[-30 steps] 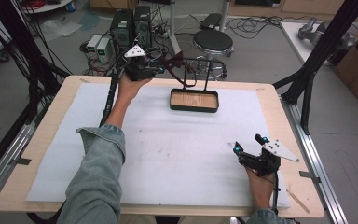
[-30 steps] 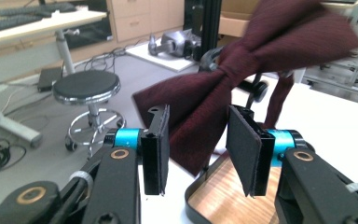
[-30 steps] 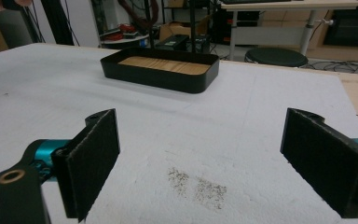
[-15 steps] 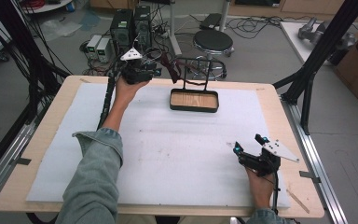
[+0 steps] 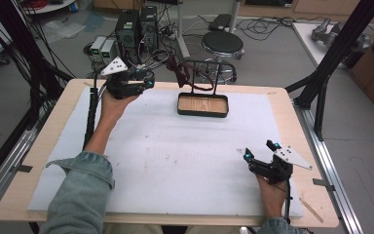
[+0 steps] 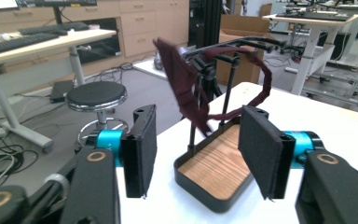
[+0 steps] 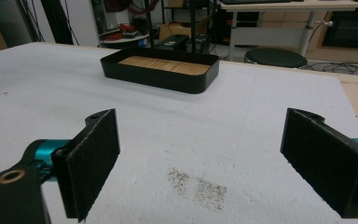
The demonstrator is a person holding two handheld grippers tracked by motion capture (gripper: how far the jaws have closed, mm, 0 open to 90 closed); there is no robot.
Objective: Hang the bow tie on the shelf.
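A black tray with a wooden floor [image 5: 202, 105] stands at the back middle of the white mat. A thin black rack [image 5: 213, 73] rises from it, and a dark red strap [image 5: 179, 72] hangs looped over the rack. My left gripper [image 5: 149, 81] is held up to the left of the rack, open and apart from the strap. Its own view has the strap [image 6: 185, 88] and the tray [image 6: 214, 165] ahead of its spread pads [image 6: 142, 151], nothing between them. My right gripper [image 5: 258, 150] rests open at the mat's front right. The tray [image 7: 161, 70] lies far ahead of it.
The white foam mat [image 5: 175, 156] covers most of the wooden table, with a dark smudge [image 7: 196, 184] in front of the right gripper. Beyond the far edge are a round stool [image 5: 222, 44] and computer boxes [image 5: 131, 24]. A black frame leg [image 5: 321, 90] stands at the right.
My left gripper has drawn back to the left and a little nearer, away from the rack, while the strap stays hanging there. The right gripper has not moved.
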